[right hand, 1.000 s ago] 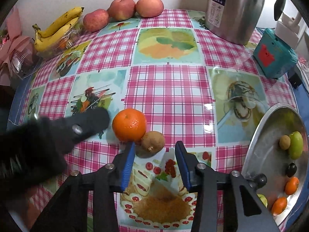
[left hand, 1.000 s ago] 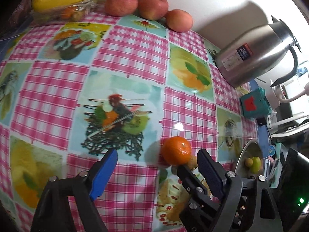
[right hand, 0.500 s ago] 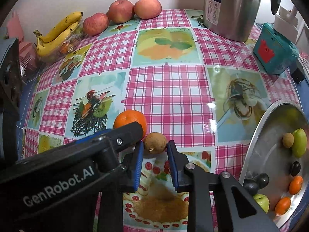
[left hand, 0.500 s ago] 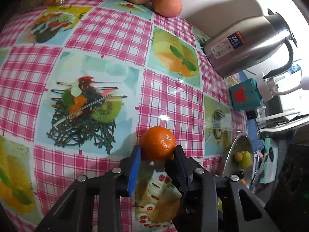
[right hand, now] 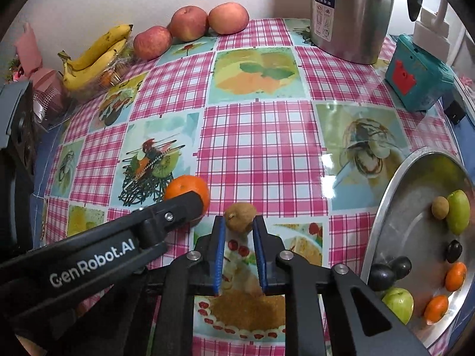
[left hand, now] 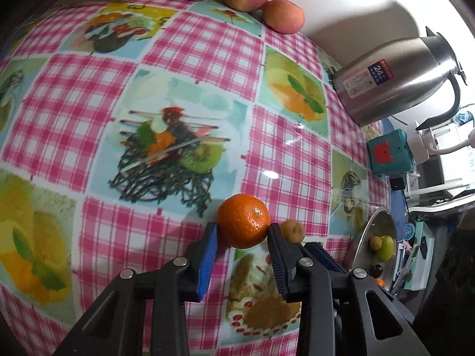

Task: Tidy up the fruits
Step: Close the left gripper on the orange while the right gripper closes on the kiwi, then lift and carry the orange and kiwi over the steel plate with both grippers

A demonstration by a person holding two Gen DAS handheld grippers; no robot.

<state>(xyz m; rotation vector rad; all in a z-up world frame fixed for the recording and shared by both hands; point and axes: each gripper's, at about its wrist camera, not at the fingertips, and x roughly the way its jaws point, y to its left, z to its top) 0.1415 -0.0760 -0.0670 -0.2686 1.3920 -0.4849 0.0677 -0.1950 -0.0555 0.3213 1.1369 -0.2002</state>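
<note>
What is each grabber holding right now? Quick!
Left gripper: jaws shut on the orange.
Right gripper: jaws shut on the small brown fruit.

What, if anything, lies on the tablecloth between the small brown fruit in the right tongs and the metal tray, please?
Nothing visible does. The small brown fruit sits in the right tongs, and only bare checked tablecloth lies between it and the metal tray.
</note>
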